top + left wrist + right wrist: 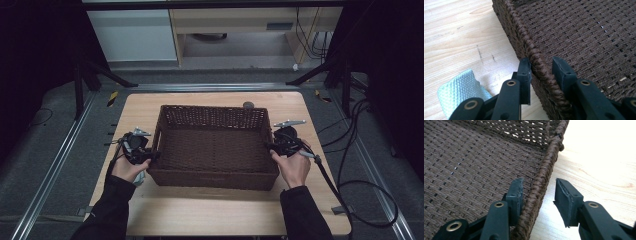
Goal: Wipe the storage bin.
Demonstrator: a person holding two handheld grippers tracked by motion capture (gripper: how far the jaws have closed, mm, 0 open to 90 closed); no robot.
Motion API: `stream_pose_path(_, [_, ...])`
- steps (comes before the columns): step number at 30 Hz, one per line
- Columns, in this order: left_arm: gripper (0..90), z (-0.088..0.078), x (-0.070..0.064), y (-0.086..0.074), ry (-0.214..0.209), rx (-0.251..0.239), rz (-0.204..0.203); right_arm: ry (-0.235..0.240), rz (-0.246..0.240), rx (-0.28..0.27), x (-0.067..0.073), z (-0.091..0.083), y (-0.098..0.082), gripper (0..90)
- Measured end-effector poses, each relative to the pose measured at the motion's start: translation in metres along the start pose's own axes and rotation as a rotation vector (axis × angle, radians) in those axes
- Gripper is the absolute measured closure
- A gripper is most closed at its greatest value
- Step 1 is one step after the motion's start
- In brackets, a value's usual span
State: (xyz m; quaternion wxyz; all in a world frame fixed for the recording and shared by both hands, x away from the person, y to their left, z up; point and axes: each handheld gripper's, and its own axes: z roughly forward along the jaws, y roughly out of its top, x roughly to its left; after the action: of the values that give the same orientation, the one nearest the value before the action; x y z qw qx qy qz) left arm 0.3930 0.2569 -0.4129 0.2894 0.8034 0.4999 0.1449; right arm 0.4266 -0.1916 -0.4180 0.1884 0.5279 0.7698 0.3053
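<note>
The basket [214,145] sits between the left gripper [152,156] and right gripper [270,146].

The wicker basket [214,145] is dark brown, its floor a tight cross-weave and its rim a thick braided cord. The table [215,210] is pale wood with fine grain and a few dark scuff marks, and on it lies a mint-green cloth [459,93] with a small diamond waffle texture
</note>
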Motion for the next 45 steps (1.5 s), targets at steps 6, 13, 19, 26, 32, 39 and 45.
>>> stream_pose_path(6, [67.8, -0.002, -0.004, -0.003, 0.003, -0.002, -0.007, 0.014, -0.033, 0.004, 0.001, 0.000, -0.001, 68.5])
stream_pose_path(13, [62.2, -0.004, -0.006, -0.003, -0.019, -0.008, 0.019, 0.015, -0.027, 0.003, 0.000, -0.002, -0.003, 70.2])
stream_pose_path(19, [52.7, -0.021, -0.004, 0.001, -0.002, -0.082, 0.027, 0.010, -0.026, 0.008, 0.000, -0.003, -0.003, 70.8])
stream_pose_path(26, [51.4, -0.043, 0.006, 0.000, -0.005, -0.133, 0.020, 0.001, -0.032, 0.018, -0.001, -0.007, -0.005, 71.1])
stream_pose_path(32, [49.2, -0.051, 0.025, -0.013, 0.059, -0.138, -0.006, 0.023, -0.013, 0.010, -0.008, -0.011, -0.009, 68.8])
stream_pose_path(39, [48.3, -0.035, 0.055, -0.046, 0.121, -0.068, -0.055, 0.018, -0.001, -0.035, -0.009, -0.018, -0.007, 60.4])
stream_pose_path(45, [48.8, -0.017, 0.066, -0.061, 0.117, -0.024, -0.054, 0.014, -0.008, -0.028, -0.008, -0.015, -0.006, 57.1])
